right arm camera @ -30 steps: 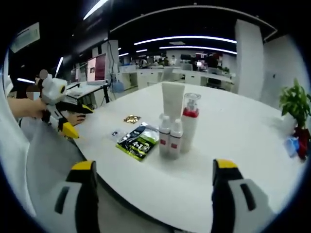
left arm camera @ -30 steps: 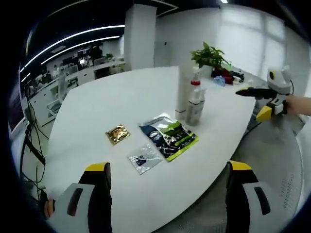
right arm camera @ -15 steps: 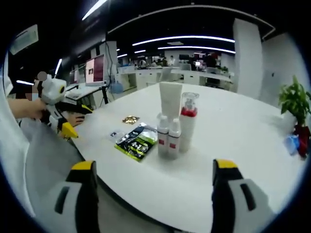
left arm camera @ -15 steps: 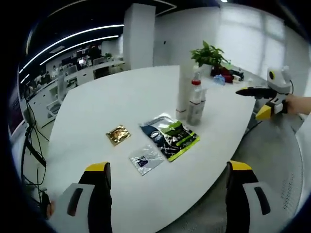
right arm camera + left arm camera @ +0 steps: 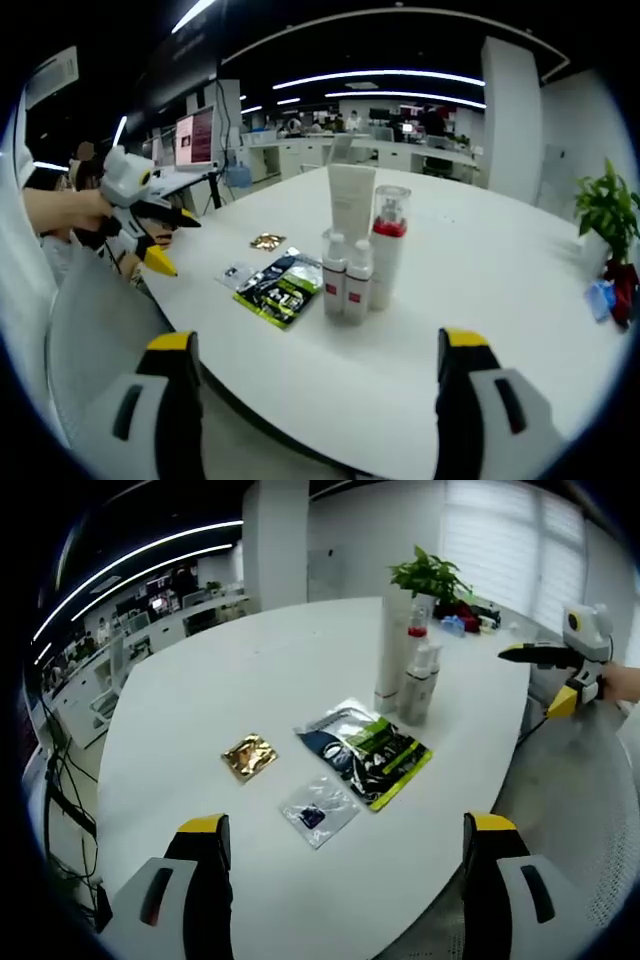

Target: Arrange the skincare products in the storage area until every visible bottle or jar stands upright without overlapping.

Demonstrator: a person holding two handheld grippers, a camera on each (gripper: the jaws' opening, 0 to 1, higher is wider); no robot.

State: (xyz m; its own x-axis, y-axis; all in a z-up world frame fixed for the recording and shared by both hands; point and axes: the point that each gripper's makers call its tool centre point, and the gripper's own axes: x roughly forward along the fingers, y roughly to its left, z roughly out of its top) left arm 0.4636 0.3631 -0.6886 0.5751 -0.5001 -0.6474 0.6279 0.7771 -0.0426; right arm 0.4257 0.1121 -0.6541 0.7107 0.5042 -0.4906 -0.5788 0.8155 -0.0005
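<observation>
Bottles [image 5: 355,265] already stood upright, clustered touching on the white surface [image 5: 250,670]; sachets [image 5: 365,752] lay flat beside them. Both grippers' jaws were released, grasping nothing, well apart from them.

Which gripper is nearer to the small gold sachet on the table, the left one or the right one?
Left. The left gripper hovers just before the gold sachet; the right gripper stays beyond the bottles, across the table.
</observation>
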